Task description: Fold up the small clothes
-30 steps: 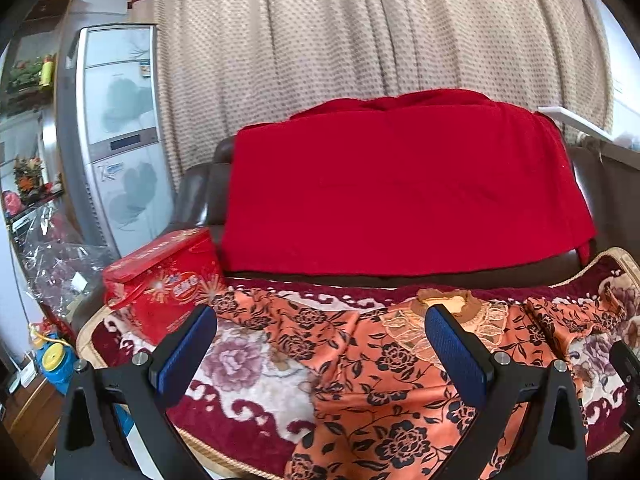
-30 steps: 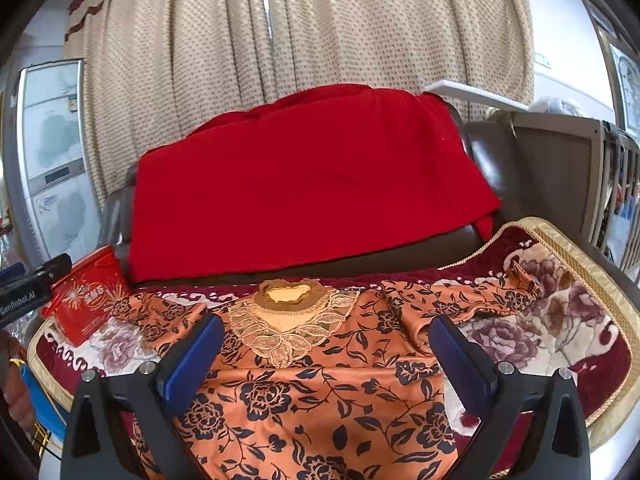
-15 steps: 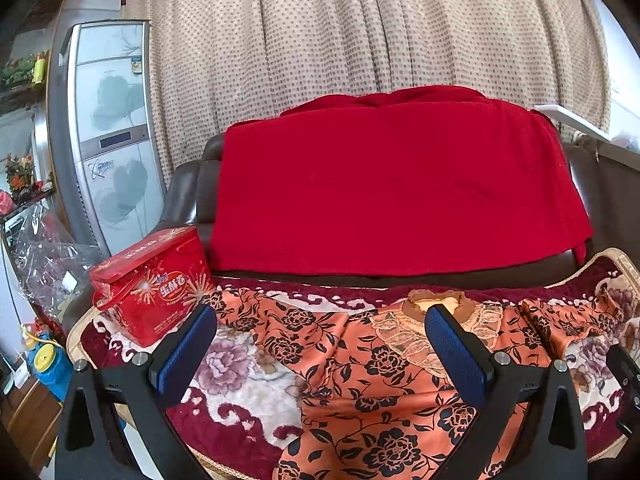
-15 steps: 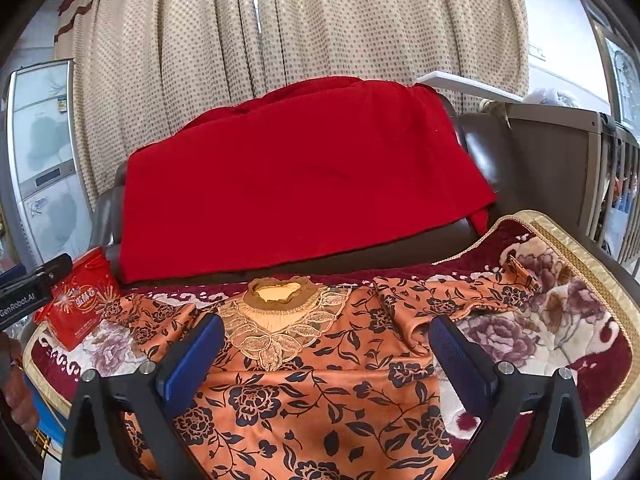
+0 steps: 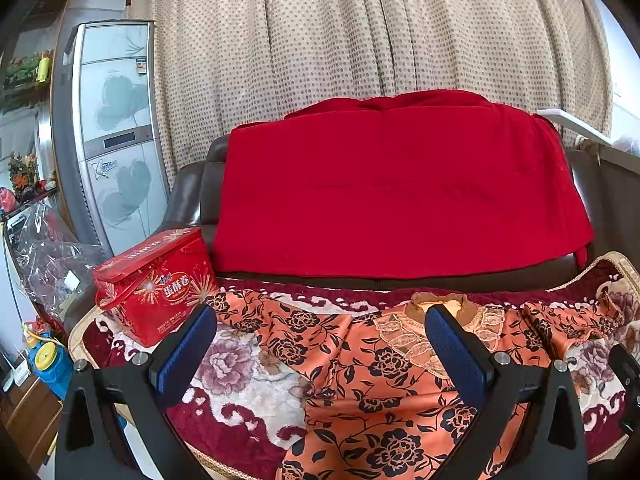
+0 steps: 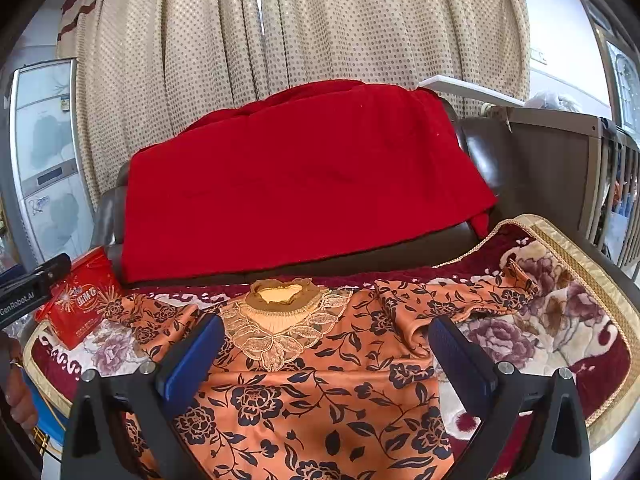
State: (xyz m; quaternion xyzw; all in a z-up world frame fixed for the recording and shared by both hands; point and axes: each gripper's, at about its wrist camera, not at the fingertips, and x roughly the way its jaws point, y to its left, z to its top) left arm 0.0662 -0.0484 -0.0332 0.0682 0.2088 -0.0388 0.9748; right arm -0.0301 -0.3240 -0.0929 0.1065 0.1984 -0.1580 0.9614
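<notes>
Left wrist view: left gripper hovering above the near edge of the seat, fingers spread wide, nothing between them. Orange floral top spread face-up on the flowered blanket covering the sofa seat, lace collar toward the backrest, one sleeve stretched out toward the red tin, which sits at the blanket's left end just beside the cuff. No fold visible in this half, no contact with cloth. Red throw draped over the backrest, well clear of the work. Right wrist view: right gripper also above the garment body, fingers wide apart, empty. Same top seen more centrally; other sleeve lying out toward the right, somewhat rumpled near the armpit, cuff close to the blanket's gold trim. Hem below the frame, cannot tell its state. Left gripper's body peeking in at the left edge. Judged status: garment laid out and roughly flat, folding itself not yet started; left to do are both sleeves in, then body fold. Likely first target a sleeve or shoulder edge, smoothing the right-side wrinkle along the way
</notes>
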